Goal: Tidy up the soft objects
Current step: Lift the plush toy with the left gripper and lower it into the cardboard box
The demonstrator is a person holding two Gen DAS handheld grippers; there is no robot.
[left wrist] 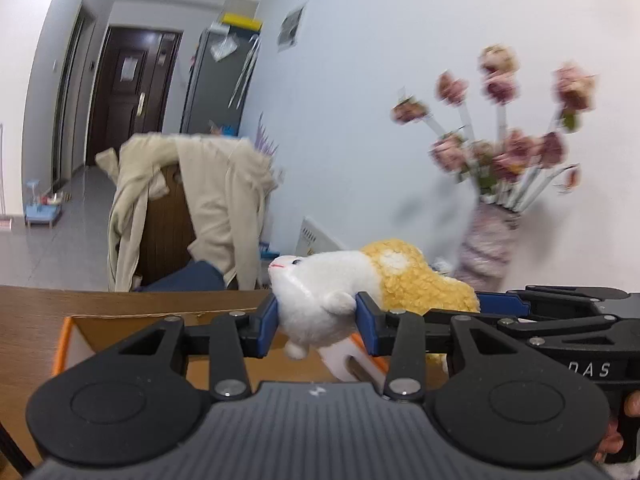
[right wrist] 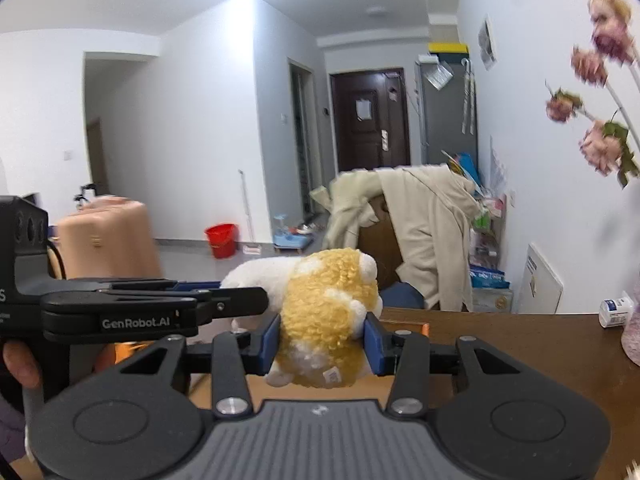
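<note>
So the plush toy [left wrist: 352, 292] is up in the air between both tools, a white and yellow curly-fleece animal thing, held above an open cardboard box [left wrist: 120, 332] with an orange edge that sits on the brown wooden worktop [left wrist: 32, 312]. The left gripper [left wrist: 316, 322] has its blue pads squeezed onto the white head end (you can see the little pink nose and a dark eye poking out to the left), jaws only partly apart because the toy fills the gap. The right gripper [right wrist: 322, 338] is clamped on the yellow rear end the same way, blue pads pressed into the fleece on both sides, with a small tag hanging off the underside. Each wrist view catches the other tool coming in from the side, and a bit of the person's hand [right wrist: 20, 360] wrapped round the handle of the left one. Inside the box there's something white [left wrist: 348, 360] under the toy, can't tell what it is. Further out on the worktop, to the right, stands a pinkish vase [left wrist: 488, 244] of faded pink flowers [left wrist: 500, 120] (pretty blurred), and a small white and blue carton [right wrist: 616, 312] sits near it. Behind the worktop is a chair with a beige jacket [left wrist: 224, 200] thrown over the back, then a dark wooden door [left wrist: 128, 92] down the hall, a red bucket [right wrist: 221, 239] on the floor and a peach-coloured suitcase [right wrist: 108, 236].
</note>
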